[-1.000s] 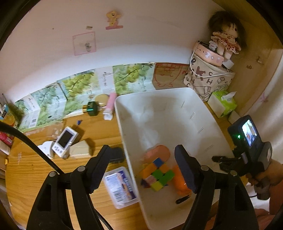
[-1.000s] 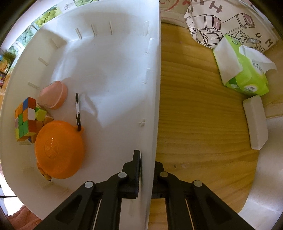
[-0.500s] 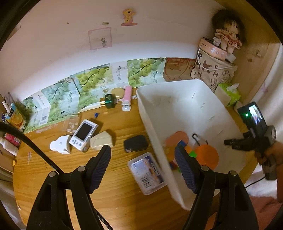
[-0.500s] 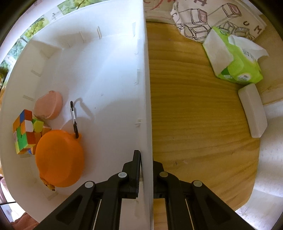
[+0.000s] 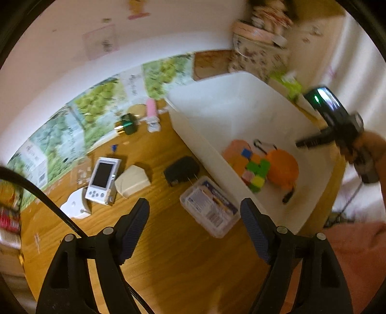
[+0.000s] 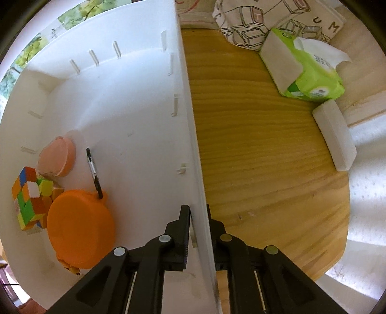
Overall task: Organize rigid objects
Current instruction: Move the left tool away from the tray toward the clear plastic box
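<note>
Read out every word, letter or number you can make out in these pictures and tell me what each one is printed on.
"C", "T", "U", "C", "M": single block letters drawn on the white cloth bag, right wrist view.
Green tissue pack: small label print, too small to read.
Clear plastic box: blue and white label, blurred, unreadable.
Grape-print boxes along the wall: dark lettering, blurred, unreadable.

The left wrist view is smeared by motion blur: the print on the clear plastic box (image 5: 210,208) cannot be read, and the wall stickers and the items on the patterned bag (image 5: 259,52) cannot be made out. In the right wrist view, a yellow item (image 6: 70,267) is mostly hidden beneath the orange round case (image 6: 79,228), and the puzzle cube (image 6: 30,196) is partly covered by it.
</note>
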`<state>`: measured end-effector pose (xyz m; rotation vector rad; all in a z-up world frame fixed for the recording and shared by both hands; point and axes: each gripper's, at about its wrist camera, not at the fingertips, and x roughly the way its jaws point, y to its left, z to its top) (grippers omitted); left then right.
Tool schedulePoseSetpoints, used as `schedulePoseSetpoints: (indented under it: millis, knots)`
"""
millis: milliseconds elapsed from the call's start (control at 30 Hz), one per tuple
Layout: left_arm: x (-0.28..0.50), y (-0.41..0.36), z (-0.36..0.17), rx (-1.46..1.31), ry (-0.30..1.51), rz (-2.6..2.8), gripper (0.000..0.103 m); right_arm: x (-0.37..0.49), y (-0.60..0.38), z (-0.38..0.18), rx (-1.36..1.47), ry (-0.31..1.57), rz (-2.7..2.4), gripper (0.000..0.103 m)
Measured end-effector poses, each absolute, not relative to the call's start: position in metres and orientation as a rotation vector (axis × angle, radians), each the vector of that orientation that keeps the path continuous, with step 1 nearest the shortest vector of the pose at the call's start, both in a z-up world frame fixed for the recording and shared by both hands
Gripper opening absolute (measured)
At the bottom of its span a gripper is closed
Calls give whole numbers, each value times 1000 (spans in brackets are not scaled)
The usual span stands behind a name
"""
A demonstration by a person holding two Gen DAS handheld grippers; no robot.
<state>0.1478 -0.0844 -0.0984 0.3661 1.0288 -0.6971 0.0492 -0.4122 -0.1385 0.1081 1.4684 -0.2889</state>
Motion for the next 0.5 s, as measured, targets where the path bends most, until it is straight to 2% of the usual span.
schedulePoseSetpoints:
  millis: [67,300,500]
  knots:
    - [149,-85,-104,395,1042,-731,85,49,-412,-139,112,1466,-304,10]
    - [157,-97,-129,540,1089,-873,99,51,-416,-139,140,1462,-352,13]
    - [158,-110,-155,658,1132,-1011,99,53,-419,-139,136,1463,-389,14]
